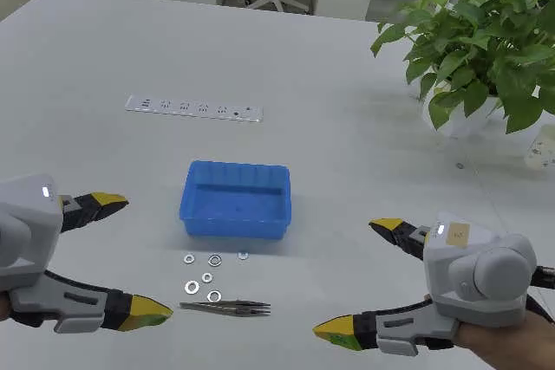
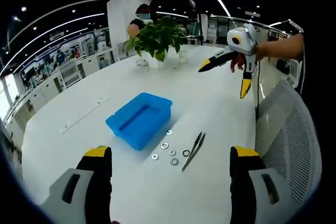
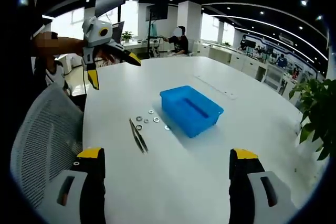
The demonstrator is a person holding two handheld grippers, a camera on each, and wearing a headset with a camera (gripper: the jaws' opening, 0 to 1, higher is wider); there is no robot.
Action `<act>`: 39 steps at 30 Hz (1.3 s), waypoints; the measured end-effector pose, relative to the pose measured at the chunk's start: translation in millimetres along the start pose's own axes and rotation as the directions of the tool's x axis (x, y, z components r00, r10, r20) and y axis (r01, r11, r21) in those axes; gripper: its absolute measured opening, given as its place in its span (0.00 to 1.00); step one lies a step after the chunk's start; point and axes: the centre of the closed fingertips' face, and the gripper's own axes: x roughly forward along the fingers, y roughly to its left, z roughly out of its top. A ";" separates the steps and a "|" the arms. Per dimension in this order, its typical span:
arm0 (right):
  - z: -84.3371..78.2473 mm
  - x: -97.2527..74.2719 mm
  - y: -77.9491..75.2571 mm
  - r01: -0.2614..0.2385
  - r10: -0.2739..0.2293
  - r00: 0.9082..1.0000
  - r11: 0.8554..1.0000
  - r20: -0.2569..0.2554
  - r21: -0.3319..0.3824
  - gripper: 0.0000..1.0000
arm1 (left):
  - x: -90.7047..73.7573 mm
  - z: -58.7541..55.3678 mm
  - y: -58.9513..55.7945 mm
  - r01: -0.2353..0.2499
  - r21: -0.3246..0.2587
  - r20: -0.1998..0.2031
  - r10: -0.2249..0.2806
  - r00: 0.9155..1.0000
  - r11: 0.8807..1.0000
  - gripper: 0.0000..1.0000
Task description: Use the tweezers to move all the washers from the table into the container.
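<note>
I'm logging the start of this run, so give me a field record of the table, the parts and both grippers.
container: blue plastic tub, no washers inside
washers: six small metal washers, loose on the white table near the tub
tweezers: slim metal tweezers, lying flat beside the washers
left gripper: open, empty
right gripper: open, empty
background: white power strip, potted green plant

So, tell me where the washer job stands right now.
Done: nothing; the blue container looks empty. In hand: nothing; the left gripper and right gripper hover with jaws open, and the tweezers lie untouched on the table. Left: all six washers sit between container and tweezers. The tweezers must be picked up and each washer moved.
</note>
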 end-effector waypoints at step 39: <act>5.1 -0.5 -0.5 -0.001 0.001 1.000 1.000 0.001 -0.022 0.99 | -1.6 1.1 -1.6 0.004 0.018 0.002 -0.004 1.000 1.000 0.99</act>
